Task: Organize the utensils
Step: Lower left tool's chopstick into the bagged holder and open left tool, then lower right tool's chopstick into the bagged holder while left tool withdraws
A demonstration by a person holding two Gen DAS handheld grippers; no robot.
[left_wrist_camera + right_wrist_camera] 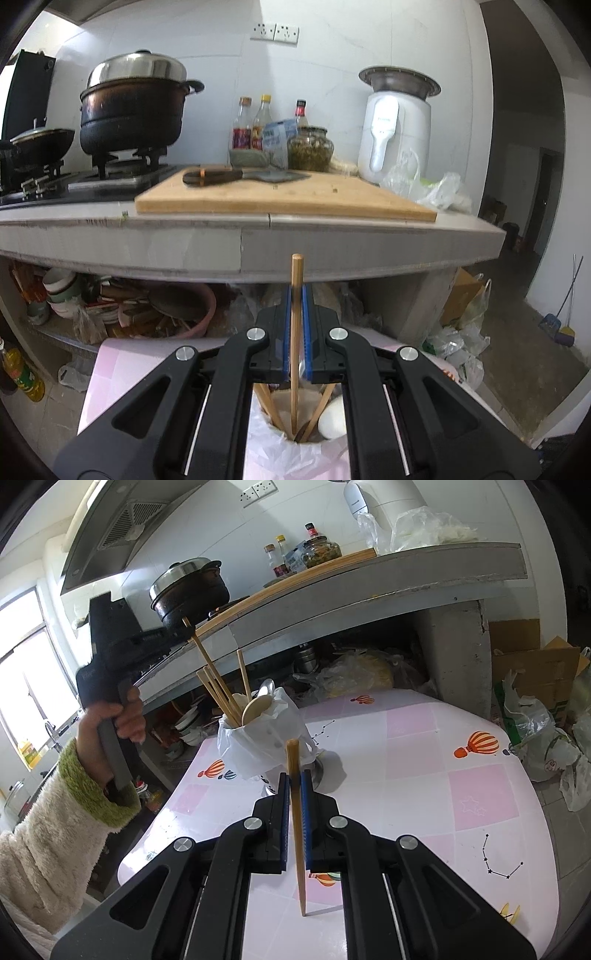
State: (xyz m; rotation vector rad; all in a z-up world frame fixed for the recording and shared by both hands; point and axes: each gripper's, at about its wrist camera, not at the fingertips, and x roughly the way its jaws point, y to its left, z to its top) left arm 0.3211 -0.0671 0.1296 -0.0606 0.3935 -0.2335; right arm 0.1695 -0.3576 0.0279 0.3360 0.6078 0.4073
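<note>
Kitchen clutter is filling both views: a grey counter is running across the room, and below it a table under a pink checked cloth is carrying the work. Going left to right in the right wrist view, a person's left hand, coming out of a fleecy cream sleeve with a green cuff, is gripping the handle of the left gripper at about nine o'clock. Its fingers are clamping a wooden chopstick near the upper end, and the stick is slanting down toward four o'clock into the utensil holder, a cup wrapped in a white plastic bag, standing at about eleven o'clock from the right gripper. Other chopsticks and a pale spoon are leaning inside it. In the left wrist view the same chopstick is standing nearly upright between the blue pads, its tip dipping into the holder's mouth at six o'clock. Further right, the right gripper is squeezing a second chopstick, which is standing upright just in front of the holder with its tip apparently touching the cloth. On the counter a cutting board is bearing a cleaver.
</note>
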